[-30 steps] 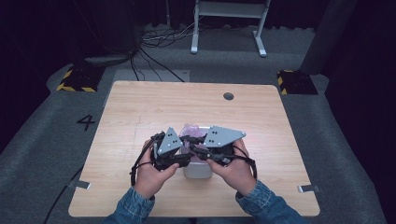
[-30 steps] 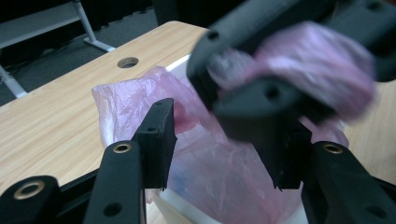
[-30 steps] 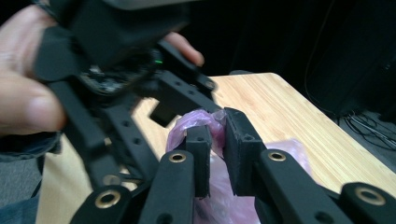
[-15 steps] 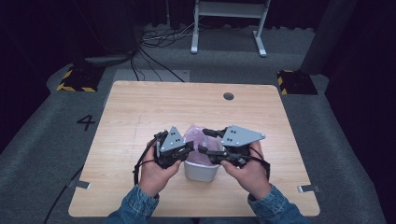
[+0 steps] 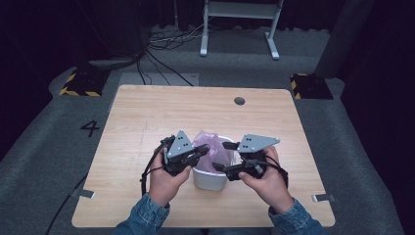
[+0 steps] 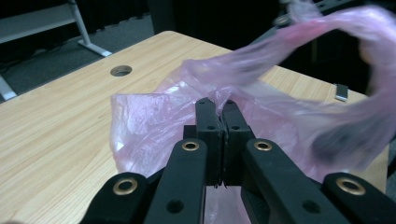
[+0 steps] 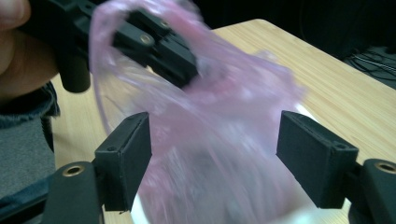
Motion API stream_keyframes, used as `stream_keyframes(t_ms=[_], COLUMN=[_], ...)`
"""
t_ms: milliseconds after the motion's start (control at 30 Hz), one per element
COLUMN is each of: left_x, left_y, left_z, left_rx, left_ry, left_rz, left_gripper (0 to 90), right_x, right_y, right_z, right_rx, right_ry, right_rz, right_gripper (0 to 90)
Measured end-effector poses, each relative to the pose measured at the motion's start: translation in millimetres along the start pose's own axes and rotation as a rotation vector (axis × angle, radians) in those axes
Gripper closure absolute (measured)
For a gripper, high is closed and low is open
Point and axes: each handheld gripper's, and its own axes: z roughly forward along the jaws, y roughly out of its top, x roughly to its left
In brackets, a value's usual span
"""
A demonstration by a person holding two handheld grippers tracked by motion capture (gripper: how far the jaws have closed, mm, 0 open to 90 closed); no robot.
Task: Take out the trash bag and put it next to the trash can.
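Left tool (image 6: 219, 108) pinches pink bag (image 6: 154, 121); right tool (image 7: 215, 140) agape — bag seemingly blurred.

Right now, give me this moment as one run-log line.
left claw: shut on pink bag | right claw: open, jaws either side of bag | bag: in white bin | bin: upright on table

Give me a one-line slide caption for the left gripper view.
Left gripper shut on pink plastic bag, stretching the film above the wooden table.

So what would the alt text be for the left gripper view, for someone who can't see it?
The left gripper, jaws shut, pinches a thin pink plastic bag above a wooden table. Part of the bag is motion-blurred.
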Motion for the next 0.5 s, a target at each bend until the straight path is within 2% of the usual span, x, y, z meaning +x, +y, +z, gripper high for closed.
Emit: stream_keyframes(t_ms=[200, 267, 333, 400, 433, 500], left_x=[-2.7, -2.1, -1.7, -1.3, -0.9, -0.4], left_y=[2.1, 2.4, 2.0, 1.6, 1.3, 1.0], left_z=[-2.7, -3.9, -4.6, -5.9, -6.8, -8.7], left_rx=[-0.010, -0.013, -0.018, -0.022, -0.033, -0.047], left_ry=[-0.026, -0.036, -0.042, -0.041, -0.044, -0.043], left_rz=[0.009, 0.007, 0.003, 0.005, 0.002, -0.009], left_gripper=[88.3, 88.3, 88.3, 88.1, 87.3, 78.3], right_x=[-2.2, -3.3, -3.2, -2.9, -2.8, -3.5], right_y=[8.9, 9.8, 10.0, 9.4, 9.3, 9.0], right_z=[23.7, 28.7, 30.6, 30.8, 29.9, 27.7], right_rx=[0.039, 0.048, 0.055, 0.064, 0.072, 0.068], right_ry=[0.026, 0.039, 0.050, 0.057, 0.049, 0.038], right_rz=[-0.024, -0.035, -0.056, -0.071, -0.079, -0.082], right_gripper=[32.8, 40.8, 61.6, 75.1, 80.7, 85.6])
